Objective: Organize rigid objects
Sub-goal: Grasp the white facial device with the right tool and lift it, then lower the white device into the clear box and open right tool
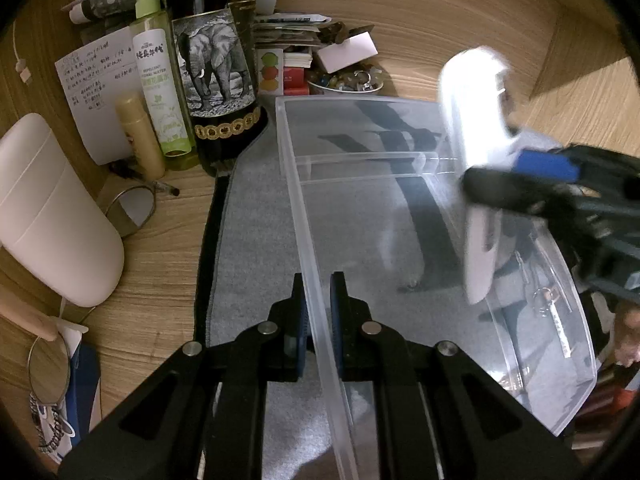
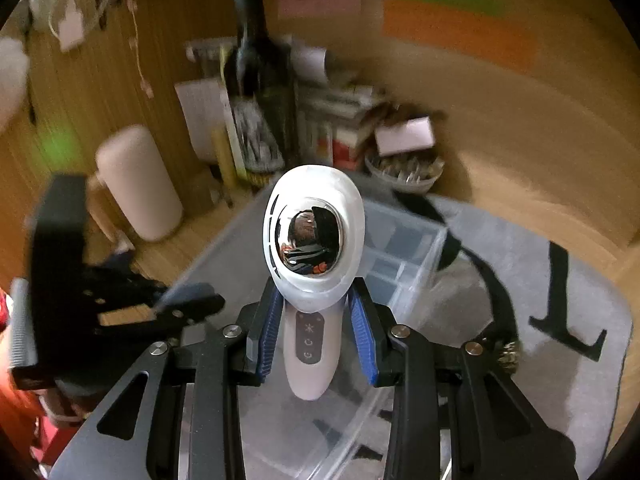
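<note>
Sorting is only partly under way, as far as I can judge from where things are lying. The left gripper (image 1: 318, 320) is pinching the near wall of the clear plastic bin (image 1: 404, 106), its blue pads closed tight on that thin rim and steadying it on the grey mat (image 1: 248, 220). The right gripper (image 2: 316, 334) is clamping a white handheld device (image 2: 314, 240) by its narrow handle, the jaws only a little apart because the handle fills them; the mirrored head is pointing up and away from the wrist. In the left view that device (image 1: 476, 128) is hanging blurred over the bin's right side, so it is in the air and not yet set down. Inside the bin I am making out dividers and, near the front right corner, what looks like a small metal item (image 1: 554, 320); the rest appears bare. On the wooden desk, the dark bottle (image 1: 216, 64), the green spray bottle (image 1: 158, 72) and a white rounded case (image 1: 52, 208) are standing outside the bin, so plenty seems left to do.
</note>
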Demonstrator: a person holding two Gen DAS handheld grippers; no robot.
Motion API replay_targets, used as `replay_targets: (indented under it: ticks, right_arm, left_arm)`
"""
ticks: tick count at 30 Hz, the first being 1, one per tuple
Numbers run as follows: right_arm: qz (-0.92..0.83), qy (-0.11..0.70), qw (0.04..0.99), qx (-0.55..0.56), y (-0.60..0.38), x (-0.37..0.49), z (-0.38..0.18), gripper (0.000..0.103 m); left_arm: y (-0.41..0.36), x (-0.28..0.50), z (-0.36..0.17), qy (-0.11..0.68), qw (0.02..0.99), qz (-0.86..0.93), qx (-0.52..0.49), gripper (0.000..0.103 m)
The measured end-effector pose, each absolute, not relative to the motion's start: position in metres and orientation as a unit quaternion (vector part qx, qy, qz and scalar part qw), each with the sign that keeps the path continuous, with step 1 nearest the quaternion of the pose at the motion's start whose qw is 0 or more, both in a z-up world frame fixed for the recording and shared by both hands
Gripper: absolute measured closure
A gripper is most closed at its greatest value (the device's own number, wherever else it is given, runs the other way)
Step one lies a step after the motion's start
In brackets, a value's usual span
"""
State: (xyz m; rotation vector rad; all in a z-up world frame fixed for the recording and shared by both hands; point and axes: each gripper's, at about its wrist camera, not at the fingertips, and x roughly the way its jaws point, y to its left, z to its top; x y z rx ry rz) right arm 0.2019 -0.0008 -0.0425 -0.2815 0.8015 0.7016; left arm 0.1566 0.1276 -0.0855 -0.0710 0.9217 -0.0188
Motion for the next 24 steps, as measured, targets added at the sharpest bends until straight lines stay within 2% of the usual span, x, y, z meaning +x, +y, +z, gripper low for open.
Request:
replay_targets:
  ticks: [8,18,20,22,24]
  right_arm:
    - [0.325,0.424,0.829,-0.164,0.016,0.214,-0.069,0.072]
    - [0.321,0.388,0.843,-0.187,0.01,0.203,-0.052,0.071]
    - [0.325,0.384,0.846,-0.178,0.005,0.202,-0.048,0.066]
    - [0.324,0.375,0.852,-0.168,-0.002,0.201,-0.042,0.052]
    - [0.32,0.365,0.859,-0.162,-0.01,0.199,-0.035,0.048]
  left_arm:
    - [0.127,0.156,-0.085,0.444,0.895,-0.009,-0.031,0.093]
    - [0.126,0.156,-0.085,0.445,0.895,-0.008,-0.03,0.093]
    - [0.127,0.156,-0.085,0.445,0.895,-0.009,-0.03,0.093]
    - [0.127,0.156,-0.085,0.445,0.895,-0.009,-0.03,0.093]
    - [0.127,0.156,-0.085,0.445,0.895,-0.009,-0.031,0.093]
